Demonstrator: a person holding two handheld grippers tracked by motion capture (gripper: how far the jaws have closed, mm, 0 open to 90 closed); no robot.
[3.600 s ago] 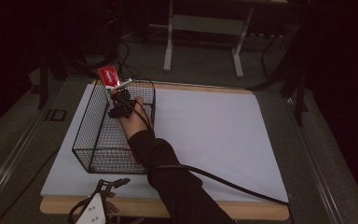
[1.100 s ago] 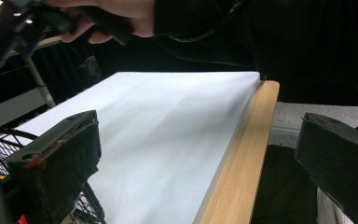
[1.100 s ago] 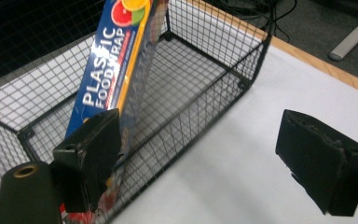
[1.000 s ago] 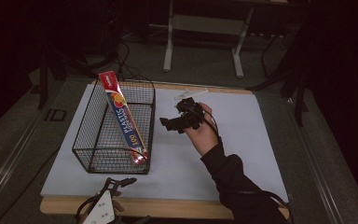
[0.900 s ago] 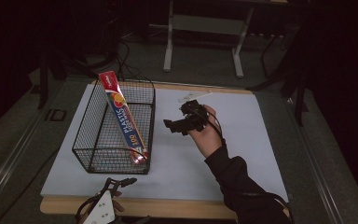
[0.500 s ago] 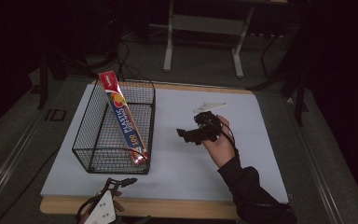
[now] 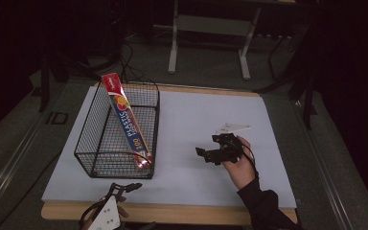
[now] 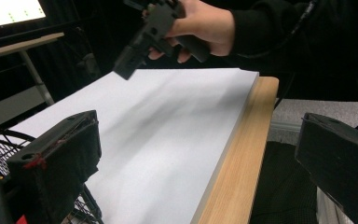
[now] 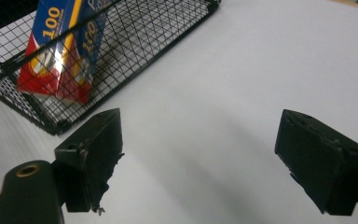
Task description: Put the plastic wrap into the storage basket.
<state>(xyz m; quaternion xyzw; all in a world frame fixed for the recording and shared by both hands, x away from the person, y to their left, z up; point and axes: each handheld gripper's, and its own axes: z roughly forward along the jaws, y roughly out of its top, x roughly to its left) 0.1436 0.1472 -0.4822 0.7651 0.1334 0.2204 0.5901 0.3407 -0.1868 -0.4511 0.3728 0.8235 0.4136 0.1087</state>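
Observation:
A black wire basket (image 7: 117,143) stands on the left of the white table cover (image 7: 196,110). A long red, blue and orange box of plastic wrap (image 7: 127,122) leans in it, top end against the far rim. A hand holds my right gripper (image 7: 202,155) low over the cover, right of the basket and pointing at it, open and empty. In the right gripper view its jaws (image 9: 207,154) stand wide apart over bare cover, with the box (image 9: 60,51) behind the basket mesh (image 9: 135,51). My left gripper (image 7: 124,187) rests open at the table's front edge, near the basket's front corner.
The wooden table edge (image 7: 172,213) runs along the front below the cover. In the left gripper view my left gripper (image 8: 200,163) looks across the cover at the right gripper (image 8: 140,44) and its hand. A metal table frame (image 7: 175,43) stands behind the table.
The right hand, earlier reaching into the basket with the box, has left the box leaning there and moved right and toward the front, sinking lower. The left gripper has stayed put.

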